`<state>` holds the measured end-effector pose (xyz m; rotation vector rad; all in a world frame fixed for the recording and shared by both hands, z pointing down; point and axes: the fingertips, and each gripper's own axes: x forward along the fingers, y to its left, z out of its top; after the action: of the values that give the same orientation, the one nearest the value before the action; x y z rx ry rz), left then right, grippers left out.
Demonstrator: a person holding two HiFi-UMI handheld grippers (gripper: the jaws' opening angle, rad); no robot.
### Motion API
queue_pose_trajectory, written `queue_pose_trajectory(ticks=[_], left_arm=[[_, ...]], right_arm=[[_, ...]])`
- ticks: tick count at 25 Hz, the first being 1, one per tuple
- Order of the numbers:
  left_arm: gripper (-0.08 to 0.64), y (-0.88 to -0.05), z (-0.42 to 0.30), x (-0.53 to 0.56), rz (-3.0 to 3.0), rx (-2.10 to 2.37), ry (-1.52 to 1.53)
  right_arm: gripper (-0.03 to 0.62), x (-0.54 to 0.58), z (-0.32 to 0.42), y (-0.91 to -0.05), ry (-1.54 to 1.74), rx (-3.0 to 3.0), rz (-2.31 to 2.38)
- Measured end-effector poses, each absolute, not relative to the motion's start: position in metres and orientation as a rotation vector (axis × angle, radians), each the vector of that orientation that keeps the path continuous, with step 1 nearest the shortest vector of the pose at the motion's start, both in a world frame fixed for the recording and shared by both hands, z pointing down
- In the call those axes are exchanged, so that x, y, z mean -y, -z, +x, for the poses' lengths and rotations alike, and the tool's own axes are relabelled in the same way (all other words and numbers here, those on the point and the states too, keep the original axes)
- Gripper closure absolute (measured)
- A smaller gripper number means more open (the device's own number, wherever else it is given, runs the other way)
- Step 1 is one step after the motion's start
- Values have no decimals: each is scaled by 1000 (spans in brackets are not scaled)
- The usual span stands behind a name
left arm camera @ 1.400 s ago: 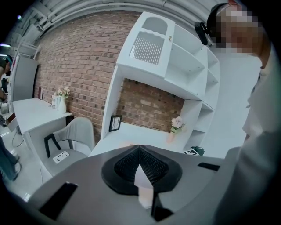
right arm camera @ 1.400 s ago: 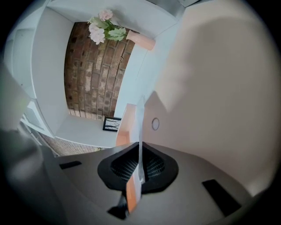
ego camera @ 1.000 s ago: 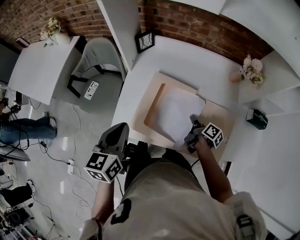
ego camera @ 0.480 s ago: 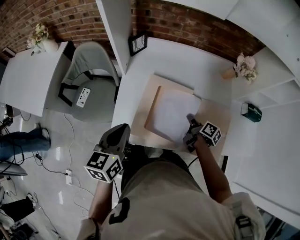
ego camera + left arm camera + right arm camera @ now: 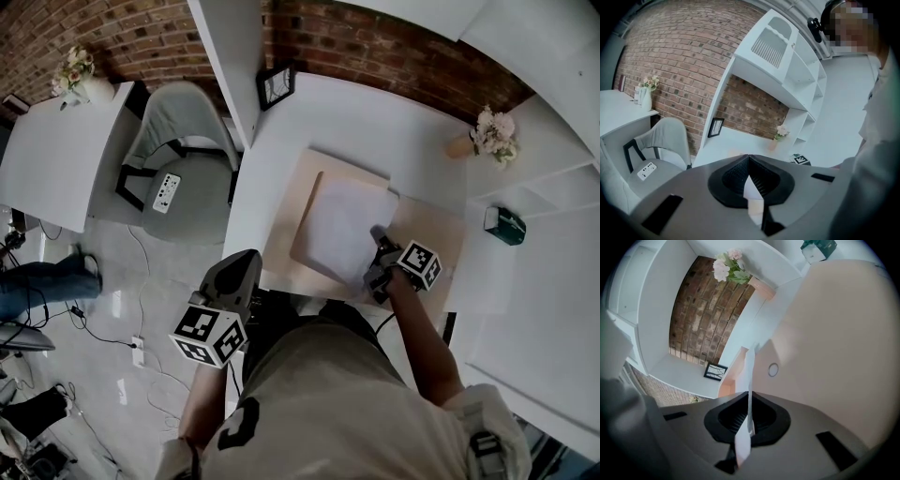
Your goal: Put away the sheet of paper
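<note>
Progress: partway, we judge. The sheet of paper (image 5: 342, 225) lies on the open beige folder (image 5: 292, 199) by the desk's (image 5: 375, 122) front edge, not yet stowed.
Right gripper (image 5: 377, 240): we clamp the sheet's near right corner.
Left gripper (image 5: 246, 257): jaws together, empty, off the desk's front-left corner.

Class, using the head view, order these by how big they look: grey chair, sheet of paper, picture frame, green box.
1. grey chair
2. sheet of paper
3. picture frame and green box: too alike to rank.
</note>
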<state>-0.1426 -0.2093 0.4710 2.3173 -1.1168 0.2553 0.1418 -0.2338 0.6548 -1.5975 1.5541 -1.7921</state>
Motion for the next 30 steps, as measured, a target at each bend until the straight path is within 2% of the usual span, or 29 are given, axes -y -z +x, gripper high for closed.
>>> queue_pose_trajectory(ticks=[30], left_arm=[[545, -478, -150, 191, 2271, 1138, -240]], right_arm=[[565, 255, 115, -652, 1810, -1603, -1548]])
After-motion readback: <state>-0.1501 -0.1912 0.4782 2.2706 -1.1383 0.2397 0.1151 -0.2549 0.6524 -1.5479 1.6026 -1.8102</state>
